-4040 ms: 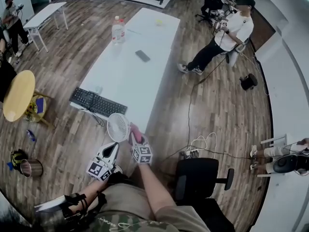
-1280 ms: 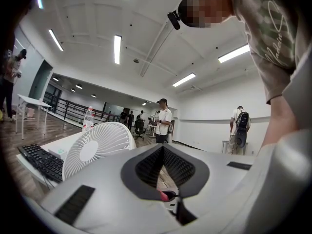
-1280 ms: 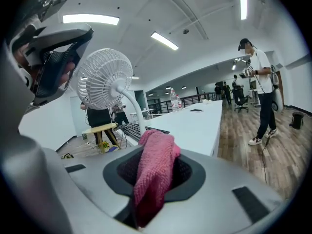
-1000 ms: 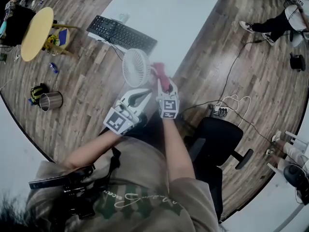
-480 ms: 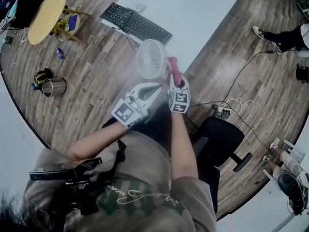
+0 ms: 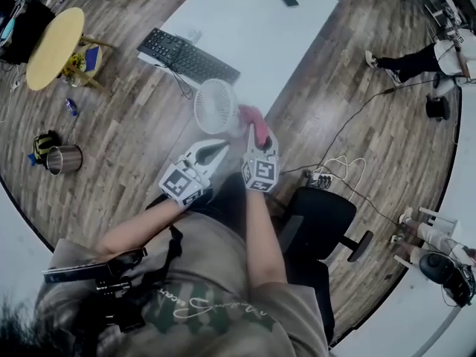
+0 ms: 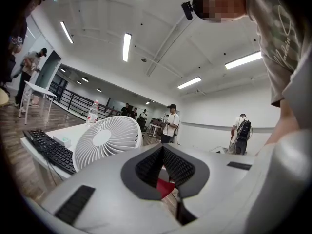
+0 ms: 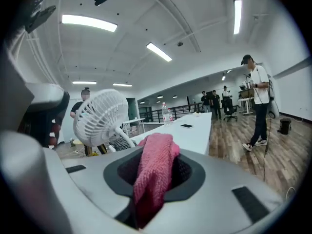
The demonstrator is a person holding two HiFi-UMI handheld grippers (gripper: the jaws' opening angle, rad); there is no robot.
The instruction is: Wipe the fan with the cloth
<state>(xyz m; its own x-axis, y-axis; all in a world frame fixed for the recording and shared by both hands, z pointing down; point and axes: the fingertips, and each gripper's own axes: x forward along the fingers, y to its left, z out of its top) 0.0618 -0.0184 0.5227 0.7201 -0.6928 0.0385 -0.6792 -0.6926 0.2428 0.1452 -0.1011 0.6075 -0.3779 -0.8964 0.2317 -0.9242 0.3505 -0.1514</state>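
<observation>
**Cloth gripped on the right, fan head just to its left**

Right gripper (image 6: 257, 141): jaws clenched on the pink cloth (image 6: 254, 123), which stands out past the tips as a soft roll.

Left gripper (image 6: 221, 148): jaws pressed together at the tips.

Fan (image 6: 216, 105): white round head, up by the near edge of the tabletop (image 6: 245, 28), with the keyboard (image 6: 186, 54) beyond it. Its stem slants down toward my hands. The lower end is hidden in every view, so I cannot say what carries it.

Key relation: the fan head lies left of the cloth and a little ahead. The right hand is the nearer one. My judgement is that a wipe means carrying the cloth leftward across the grille.

Head view: the grille shows as a full circle facing up. The cloth tip sits at its rim, touching or just beside it; I cannot tell which.

Right gripper view: the head is seen at a slant, and here there is a gap between cloth and grille. That reads as apart.

Left gripper view: the grille is face-on, left of the shut jaws. A red sliver shows behind them, likely the cloth.
</observation>
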